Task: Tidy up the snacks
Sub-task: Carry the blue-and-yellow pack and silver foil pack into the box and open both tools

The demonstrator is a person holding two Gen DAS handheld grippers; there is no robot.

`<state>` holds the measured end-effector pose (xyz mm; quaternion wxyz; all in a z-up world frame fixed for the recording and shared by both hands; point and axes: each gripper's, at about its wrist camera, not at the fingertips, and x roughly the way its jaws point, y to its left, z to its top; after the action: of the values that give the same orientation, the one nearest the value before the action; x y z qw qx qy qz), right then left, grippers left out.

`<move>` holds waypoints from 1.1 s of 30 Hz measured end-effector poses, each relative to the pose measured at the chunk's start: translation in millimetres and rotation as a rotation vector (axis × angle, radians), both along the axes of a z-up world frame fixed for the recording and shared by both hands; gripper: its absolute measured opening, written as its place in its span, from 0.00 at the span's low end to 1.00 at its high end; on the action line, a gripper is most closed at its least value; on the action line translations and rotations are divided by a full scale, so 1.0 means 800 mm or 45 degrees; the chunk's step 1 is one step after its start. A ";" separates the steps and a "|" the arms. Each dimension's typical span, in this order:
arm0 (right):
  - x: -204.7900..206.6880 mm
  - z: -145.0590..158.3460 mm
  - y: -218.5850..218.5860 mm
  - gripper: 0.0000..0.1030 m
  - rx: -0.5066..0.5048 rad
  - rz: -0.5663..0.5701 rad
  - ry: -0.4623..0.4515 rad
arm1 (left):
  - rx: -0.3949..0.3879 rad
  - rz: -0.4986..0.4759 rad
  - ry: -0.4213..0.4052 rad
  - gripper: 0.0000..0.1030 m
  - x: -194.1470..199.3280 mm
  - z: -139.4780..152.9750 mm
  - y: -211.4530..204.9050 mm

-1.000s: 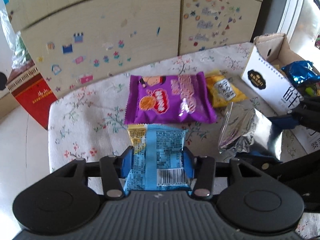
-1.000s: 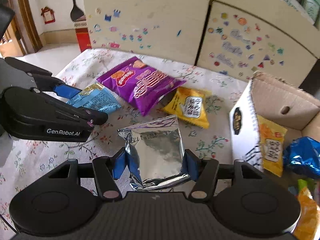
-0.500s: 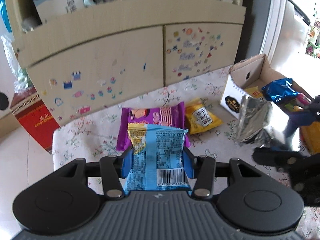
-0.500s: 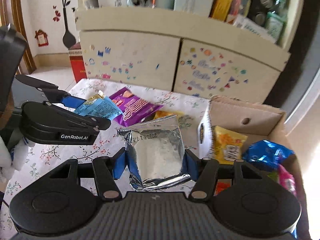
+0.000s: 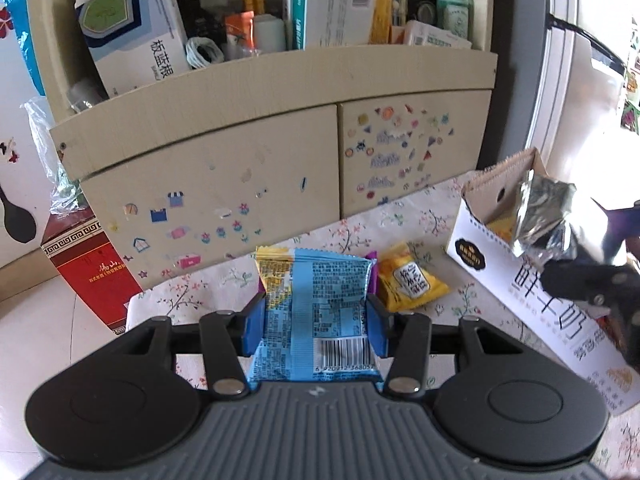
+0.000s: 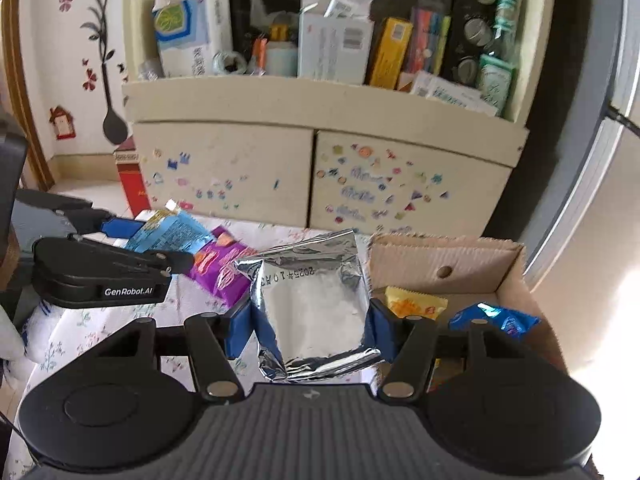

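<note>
Flowered tablecloth (image 5: pixel 420 216) beside the cardboard box (image 6: pixel 472 256): right gripper (image 6: pixel 310 326) clamps a silver packet (image 6: pixel 312 292), left gripper (image 5: pixel 316 320) a blue packet (image 5: pixel 316 300); either slick packet may slip short of the box.

Home, a lived-in family room. Cream cabinet (image 6: pixel 312 176) at 12 o'clock has kids' stickers (image 6: pixel 372 188) all over its doors, and its open shelf (image 5: pixel 280 28) is crammed with medicine boxes, bottles and odds and ends. Flower wall decals (image 6: pixel 96 40) at 10 o'clock, a floral tablecloth (image 5: pixel 420 220) on the table, tiled floor (image 5: pixel 44 320) at 8 o'clock, and a cut-down carton (image 6: pixel 460 264) serving as a snack bin at 3 o'clock.
</note>
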<state>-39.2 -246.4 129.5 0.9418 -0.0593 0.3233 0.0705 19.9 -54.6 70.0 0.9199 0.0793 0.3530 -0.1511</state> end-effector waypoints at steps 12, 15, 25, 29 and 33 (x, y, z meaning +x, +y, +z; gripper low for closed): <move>-0.008 0.039 -0.049 0.65 0.052 -0.110 -0.123 | -0.089 -0.052 -0.048 0.48 -0.001 0.017 -0.046; -0.011 0.048 -0.069 0.65 0.076 -0.157 -0.149 | -0.123 -0.083 -0.068 0.48 -0.003 0.025 -0.060; -0.016 0.061 -0.133 0.65 0.215 -0.338 -0.152 | -0.239 -0.234 -0.086 0.48 -0.013 0.038 -0.122; -0.017 0.057 -0.145 0.65 0.256 -0.397 -0.122 | -0.251 -0.322 -0.073 0.48 -0.021 0.035 -0.153; -0.017 0.053 -0.156 0.65 0.309 -0.479 -0.102 | -0.265 -0.394 -0.045 0.48 -0.028 0.027 -0.182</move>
<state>-52.6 -371.5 171.6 0.9507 0.1131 0.2801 -0.0704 -2.7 -200.1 91.6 0.8950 0.0397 0.3029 -0.3251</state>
